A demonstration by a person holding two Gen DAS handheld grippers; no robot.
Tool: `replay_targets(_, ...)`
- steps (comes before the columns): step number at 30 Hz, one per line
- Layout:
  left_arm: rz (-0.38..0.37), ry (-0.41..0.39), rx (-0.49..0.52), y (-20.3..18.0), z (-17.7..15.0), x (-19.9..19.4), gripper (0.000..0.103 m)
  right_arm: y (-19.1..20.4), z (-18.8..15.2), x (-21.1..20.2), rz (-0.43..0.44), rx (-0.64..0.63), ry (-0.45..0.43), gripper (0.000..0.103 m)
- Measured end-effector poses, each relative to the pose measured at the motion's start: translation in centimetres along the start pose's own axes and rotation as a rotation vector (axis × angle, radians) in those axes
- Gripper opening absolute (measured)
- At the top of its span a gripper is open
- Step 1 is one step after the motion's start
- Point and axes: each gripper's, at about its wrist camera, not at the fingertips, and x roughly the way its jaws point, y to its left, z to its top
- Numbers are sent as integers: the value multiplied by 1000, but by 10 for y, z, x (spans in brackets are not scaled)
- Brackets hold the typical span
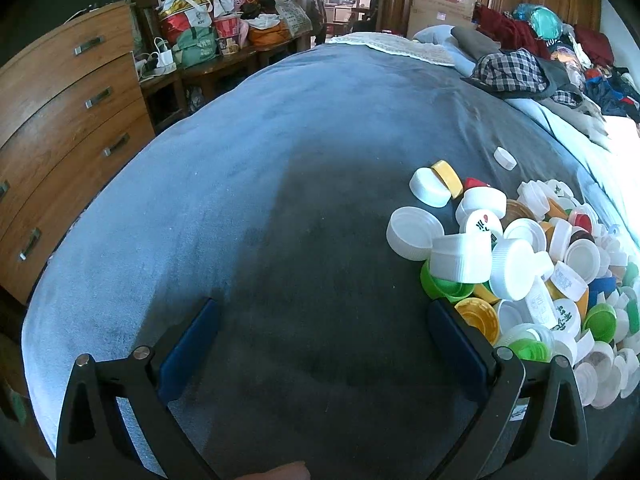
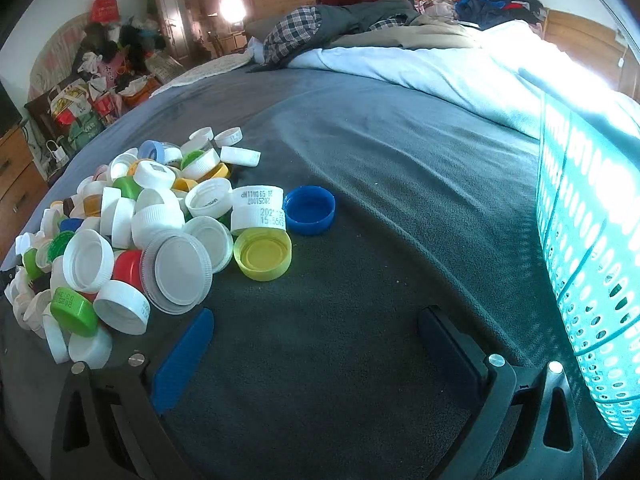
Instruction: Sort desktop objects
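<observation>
A heap of bottle caps (image 1: 520, 264), mostly white with green, yellow, red and blue ones, lies on a grey-blue blanket (image 1: 280, 200). In the left wrist view the heap is to the right of my left gripper (image 1: 324, 312), which is open and empty over bare blanket. In the right wrist view the heap (image 2: 132, 240) is to the left of my right gripper (image 2: 316, 320), open and empty. A blue cap (image 2: 309, 210) and a yellow-green cap (image 2: 263, 254) lie open side up at the heap's near edge. A lone white cap (image 1: 505, 158) lies apart.
A teal perforated basket (image 2: 592, 248) stands at the right. Piled clothes and a white duvet (image 2: 440, 64) lie at the back of the bed. A wooden chest of drawers (image 1: 60, 128) and bags on a bench (image 1: 208, 40) stand left of the bed.
</observation>
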Motion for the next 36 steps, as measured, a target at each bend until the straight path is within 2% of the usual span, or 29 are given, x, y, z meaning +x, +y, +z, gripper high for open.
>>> replay_targets(36,0,-1,2,1,1,1,102,0,0,0,0,0,0,103)
